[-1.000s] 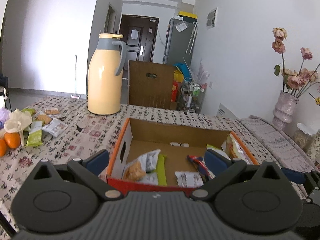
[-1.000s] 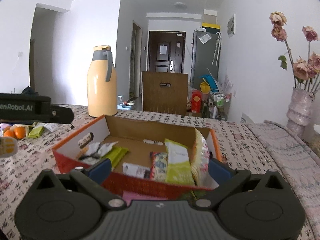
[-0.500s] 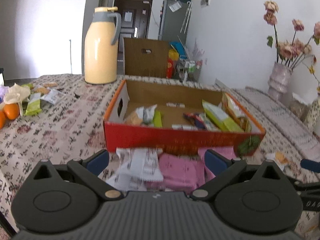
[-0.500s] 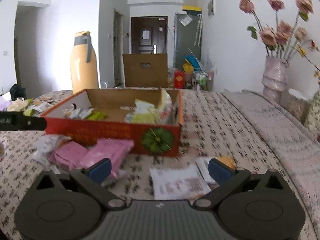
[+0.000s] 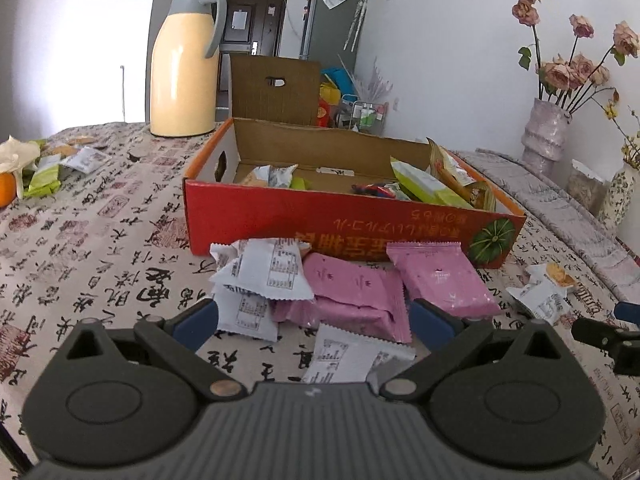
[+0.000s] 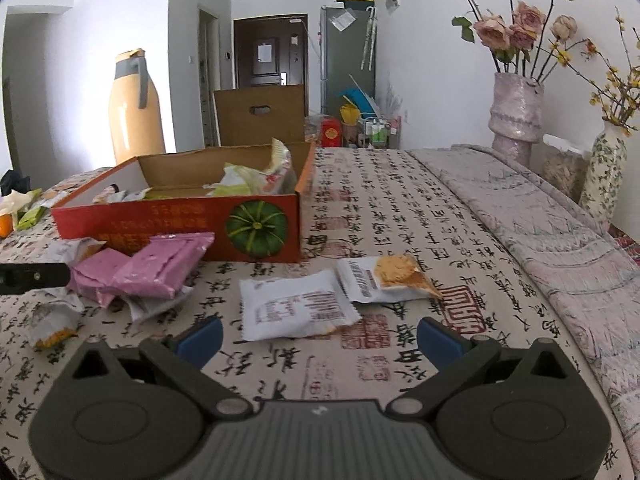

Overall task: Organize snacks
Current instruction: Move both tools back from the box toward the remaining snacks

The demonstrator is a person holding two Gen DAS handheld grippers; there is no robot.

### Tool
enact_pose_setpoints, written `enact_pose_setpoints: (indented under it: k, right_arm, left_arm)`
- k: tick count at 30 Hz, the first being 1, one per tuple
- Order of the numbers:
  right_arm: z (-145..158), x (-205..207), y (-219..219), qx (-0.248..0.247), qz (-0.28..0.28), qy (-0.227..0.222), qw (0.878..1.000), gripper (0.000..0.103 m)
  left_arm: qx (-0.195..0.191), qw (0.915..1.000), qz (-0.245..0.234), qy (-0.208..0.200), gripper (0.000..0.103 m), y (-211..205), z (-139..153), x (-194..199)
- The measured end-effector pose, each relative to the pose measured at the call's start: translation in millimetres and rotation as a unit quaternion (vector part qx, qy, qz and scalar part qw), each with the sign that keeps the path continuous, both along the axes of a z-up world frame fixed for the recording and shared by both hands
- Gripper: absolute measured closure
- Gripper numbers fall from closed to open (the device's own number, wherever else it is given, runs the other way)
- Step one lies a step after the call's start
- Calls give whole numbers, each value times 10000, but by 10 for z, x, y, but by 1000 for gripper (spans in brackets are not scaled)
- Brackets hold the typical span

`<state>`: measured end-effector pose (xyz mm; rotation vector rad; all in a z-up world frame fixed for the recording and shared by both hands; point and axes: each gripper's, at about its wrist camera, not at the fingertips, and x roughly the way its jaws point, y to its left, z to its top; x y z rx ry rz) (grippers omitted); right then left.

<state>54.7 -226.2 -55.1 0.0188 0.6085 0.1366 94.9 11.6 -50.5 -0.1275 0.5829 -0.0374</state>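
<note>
A red cardboard box [image 5: 352, 222] [image 6: 180, 220] with several snack packets inside sits mid-table. In front of it lies a pile of pink packets [image 5: 356, 292] [image 6: 160, 268] and white packets [image 5: 264, 268]. My left gripper [image 5: 314, 322] is open, low over this pile, its blue fingertips either side of the near packets. To the right lie a white packet [image 6: 296, 308] and a white packet with an orange picture [image 6: 384, 278] [image 5: 544, 290]. My right gripper [image 6: 318, 338] is open just in front of the white packet, with nothing between its fingers.
A cream thermos jug [image 5: 184, 60] stands at the back left. More packets and an orange [image 5: 6, 188] lie at the far left. Vases of flowers [image 6: 516, 116] stand at the right. A folded grey cloth [image 6: 560, 240] covers the table's right side.
Both grippers have drawn back from over the box and dropped low to the packets on the table in front of it. The right one swung to the right.
</note>
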Motion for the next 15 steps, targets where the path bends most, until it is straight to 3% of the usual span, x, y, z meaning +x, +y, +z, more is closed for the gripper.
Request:
enact_pose_setpoints:
  k: [9,15]
  right_arm:
    - [53,378,-183,-170,-232,9,9996,0]
    - [-23,824,-373,-190,-462,342,9982,0]
  left_arm:
    - [-130,9999,34,70,0,41,-36,25]
    - [-158,9998,39,120,0,45,-48,45]
